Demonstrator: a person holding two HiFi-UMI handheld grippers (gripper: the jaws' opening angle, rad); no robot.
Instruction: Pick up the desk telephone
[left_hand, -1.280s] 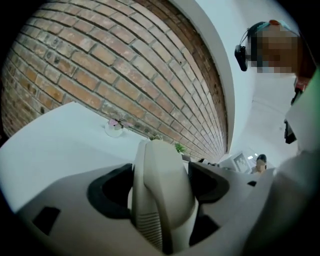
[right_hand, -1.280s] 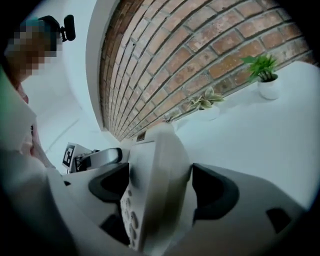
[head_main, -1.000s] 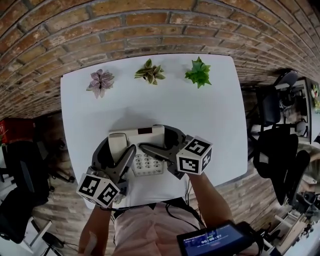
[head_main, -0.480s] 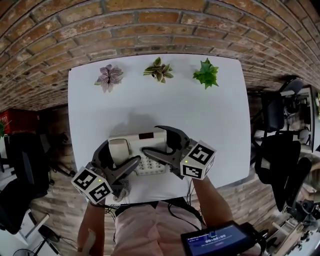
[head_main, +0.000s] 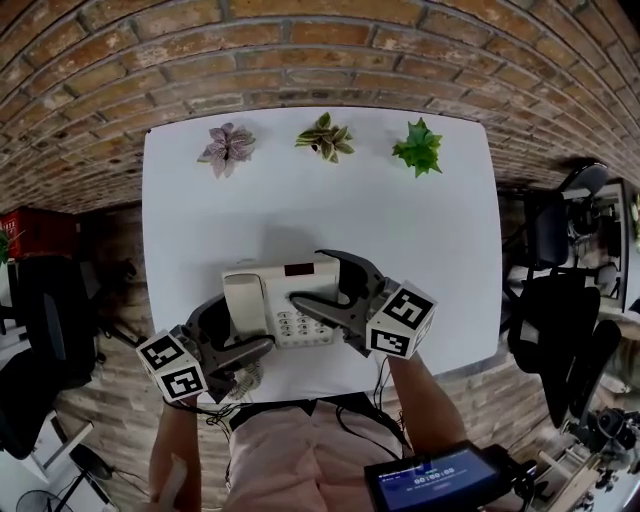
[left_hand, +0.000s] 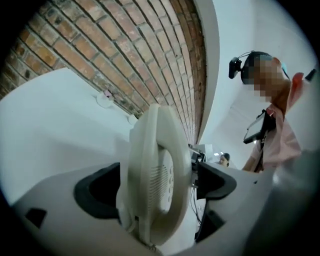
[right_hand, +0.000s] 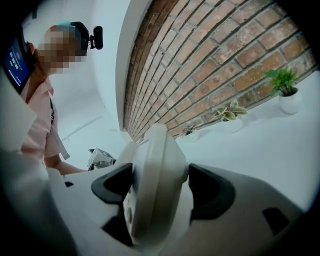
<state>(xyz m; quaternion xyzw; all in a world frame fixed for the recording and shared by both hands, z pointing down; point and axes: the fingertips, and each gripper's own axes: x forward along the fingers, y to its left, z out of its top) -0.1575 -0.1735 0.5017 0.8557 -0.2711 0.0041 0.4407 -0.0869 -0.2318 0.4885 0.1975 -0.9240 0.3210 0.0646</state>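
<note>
White desk (head_main: 420, 250) set against a brick wall (head_main: 300, 40), office interior. Nearest the person: left tool (head_main: 243, 325), jaws at their widest, straddling the handset end of the desk telephone (head_main: 275, 285) with no clamp on it; the left gripper view shows a gap at one pad. Just beside it: right tool (head_main: 307, 276), jaws set wide across the telephone's other end, both pads seemingly bearing on the casing, front and back. Desk telephone: cream, handset (head_main: 243, 295) in its cradle at the left, keypad (head_main: 296, 325) at the right, lying close to the desk's near edge between the two tools; it appears to rest on the desk. Task status, by judgement: approach done, right-side grip in place, left-side grip and the lift outstanding. Far edge, three small pots in a row, well apart from the telephone: one holds a pink-leaved plant (head_main: 227, 148), one a variegated plant (head_main: 324, 137), one a green plant (head_main: 418, 146). No other containers seen.
</note>
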